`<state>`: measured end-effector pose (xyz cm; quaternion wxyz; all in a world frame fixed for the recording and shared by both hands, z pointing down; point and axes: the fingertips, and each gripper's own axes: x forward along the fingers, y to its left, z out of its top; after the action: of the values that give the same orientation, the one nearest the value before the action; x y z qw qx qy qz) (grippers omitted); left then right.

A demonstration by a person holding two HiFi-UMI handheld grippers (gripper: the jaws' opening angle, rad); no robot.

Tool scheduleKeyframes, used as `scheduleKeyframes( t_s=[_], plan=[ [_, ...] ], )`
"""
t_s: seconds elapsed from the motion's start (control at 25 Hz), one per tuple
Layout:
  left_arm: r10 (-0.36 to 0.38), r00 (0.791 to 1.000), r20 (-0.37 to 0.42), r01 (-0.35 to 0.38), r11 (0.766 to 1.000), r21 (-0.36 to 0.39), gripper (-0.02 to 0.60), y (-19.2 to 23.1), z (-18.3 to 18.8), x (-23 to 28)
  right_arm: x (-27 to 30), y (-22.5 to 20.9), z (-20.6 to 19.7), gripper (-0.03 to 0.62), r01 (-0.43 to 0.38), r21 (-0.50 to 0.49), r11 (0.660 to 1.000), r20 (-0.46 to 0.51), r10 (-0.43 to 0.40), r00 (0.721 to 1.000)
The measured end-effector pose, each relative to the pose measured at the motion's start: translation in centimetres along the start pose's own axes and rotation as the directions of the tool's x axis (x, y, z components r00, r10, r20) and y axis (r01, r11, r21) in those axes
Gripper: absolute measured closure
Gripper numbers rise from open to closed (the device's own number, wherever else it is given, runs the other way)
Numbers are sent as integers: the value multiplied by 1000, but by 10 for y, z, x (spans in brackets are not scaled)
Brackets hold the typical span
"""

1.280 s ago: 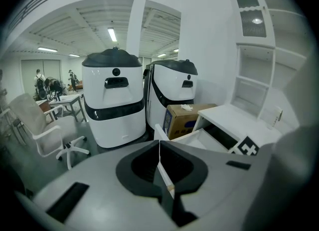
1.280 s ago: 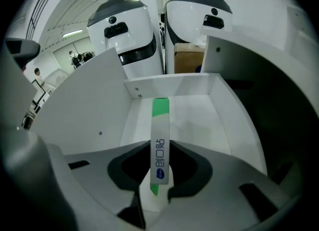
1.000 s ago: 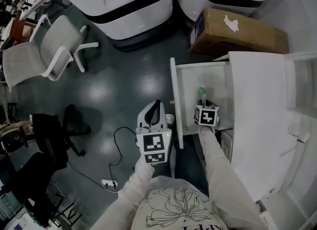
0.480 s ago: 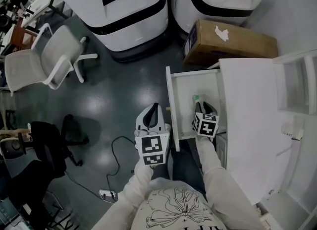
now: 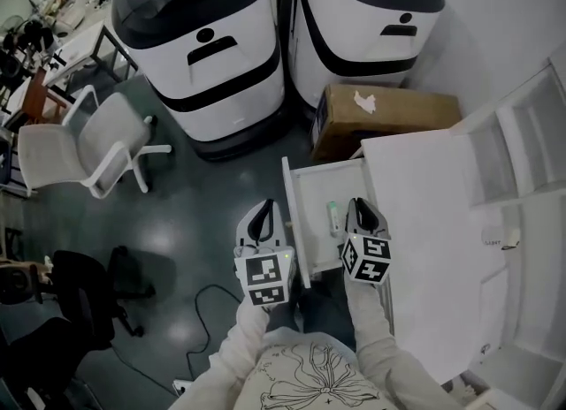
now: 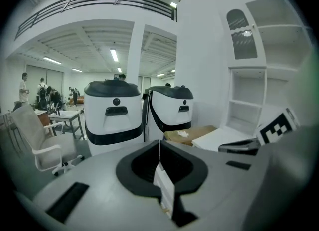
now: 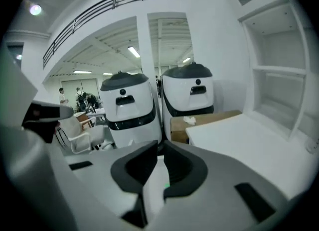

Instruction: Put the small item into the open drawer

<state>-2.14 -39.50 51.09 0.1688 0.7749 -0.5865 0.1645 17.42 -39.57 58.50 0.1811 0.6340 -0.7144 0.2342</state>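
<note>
**A:** Where's the item?

**B:** The item [image 5: 333,217] lies on the bottom of the open drawer [image 5: 311,189], at the centre of the head view, and neither of your grippers touches it. By my reading, the task's one step is done.

**A:** And my grippers?

**B:** Your right gripper [image 5: 360,207] hangs over the drawer, just right of the item. Its jaws are closing with nothing between them, and only a slim gap shows. Your left gripper [image 5: 264,211] sits outside the drawer's front, to the left of it, clenched on nothing.

**A:** Anything left to do?

**B:** Only lifting your right gripper clear, I'd judge. Mind the drawer's wall and the desk [image 5: 424,214] edge close on its right.

**A:** What's around?

**B:** A box [image 5: 385,117] sits just above the drawer and two machines [image 5: 208,46] stand across the top. There's a chair [image 5: 84,143] at left and a cable [image 5: 205,307] at lower left. None of them blocks the drawer.
</note>
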Motion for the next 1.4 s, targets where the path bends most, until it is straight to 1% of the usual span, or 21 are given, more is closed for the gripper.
scheduleKeyframes(
  t_s=[0.12,0.28,0.44,0.56,0.8,0.92,1.16,1.4],
  plan=[
    [-10,999,49,9,1000,6,574,-5,22,-11,-32,0,38,561,10,-4,1000,102,-9,995],
    [-23,993,120,20,1000,18,574,-10,54,-24,-68,2,82,565,21,-20,1000,219,-16,976],
    [-42,982,186,36,999,35,574,-17,81,-38,-101,1,113,568,41,-17,999,313,-34,949],
    [-52,973,226,43,998,48,574,-22,96,-50,-120,2,127,568,52,-23,998,361,-40,932],
    [-64,957,282,49,997,59,574,-32,112,-68,-148,0,139,569,60,-23,998,424,-44,905],
    [-64,951,301,46,997,68,574,-32,118,-75,-156,1,142,571,63,-26,998,441,-45,896],
    [-69,946,318,48,996,75,574,-32,124,-83,-165,8,146,577,66,-33,997,460,-44,887],
    [-79,944,320,57,995,78,574,-39,124,-85,-167,9,147,577,57,-36,998,463,-34,886]
  ],
)
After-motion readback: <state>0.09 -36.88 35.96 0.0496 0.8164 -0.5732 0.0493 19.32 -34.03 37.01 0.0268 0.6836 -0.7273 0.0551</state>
